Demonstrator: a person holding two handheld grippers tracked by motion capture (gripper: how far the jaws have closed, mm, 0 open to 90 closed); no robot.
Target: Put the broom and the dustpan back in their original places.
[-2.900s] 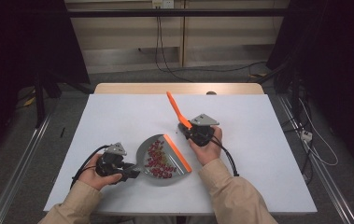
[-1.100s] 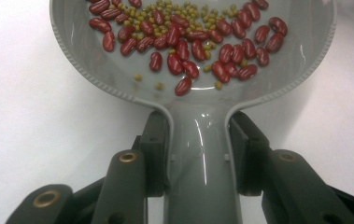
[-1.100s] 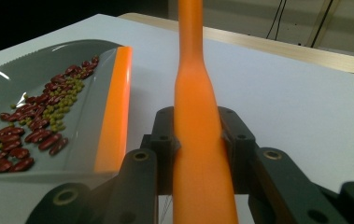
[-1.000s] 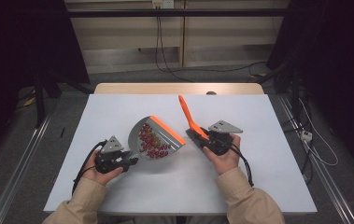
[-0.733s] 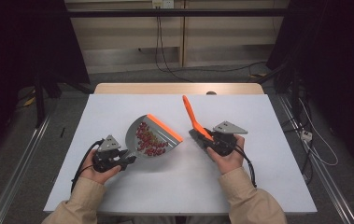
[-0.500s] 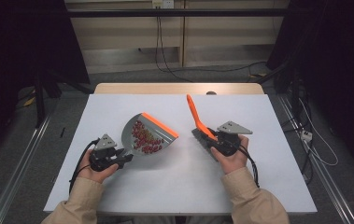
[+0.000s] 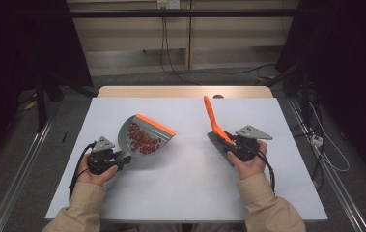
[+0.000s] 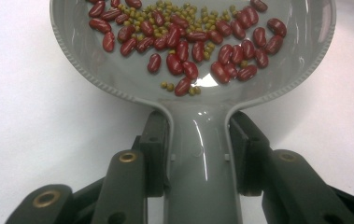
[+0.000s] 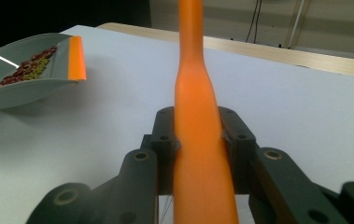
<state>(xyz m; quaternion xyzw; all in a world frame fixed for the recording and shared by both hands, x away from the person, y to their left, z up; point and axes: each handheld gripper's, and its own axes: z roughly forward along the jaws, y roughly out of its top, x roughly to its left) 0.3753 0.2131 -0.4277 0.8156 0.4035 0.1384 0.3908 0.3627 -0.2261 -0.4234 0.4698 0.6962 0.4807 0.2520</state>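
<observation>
— At nine o'clock on the table: left gripper [image 7: 120,161] clamped on the dustpan [image 7: 144,137] handle. Stiff plastic; loose beans [image 8: 198,42] roll; keep level.

— Three o'clock: right gripper [image 7: 229,145] clenched on the light, rigid brush [image 7: 213,119], gripped mid-handle.

I have the dustpan [image 7: 144,137] on the table [image 7: 180,193], left of centre; its handle points back toward me and sits between the jaws of my left gripper [image 7: 104,158], which lies at the table's near left; the beans [image 7: 142,138] lie inside the pan, spread across its floor toward the open lip, which faces away and to the right; the brush [image 7: 218,129] is well apart to the right, its handle slanting up and away from me, its bristled end down near the table; my right gripper [image 7: 242,147] sits just behind that end, jaws on either side of the handle; behind the table runs a wooden ledge [image 7: 185,91].
</observation>
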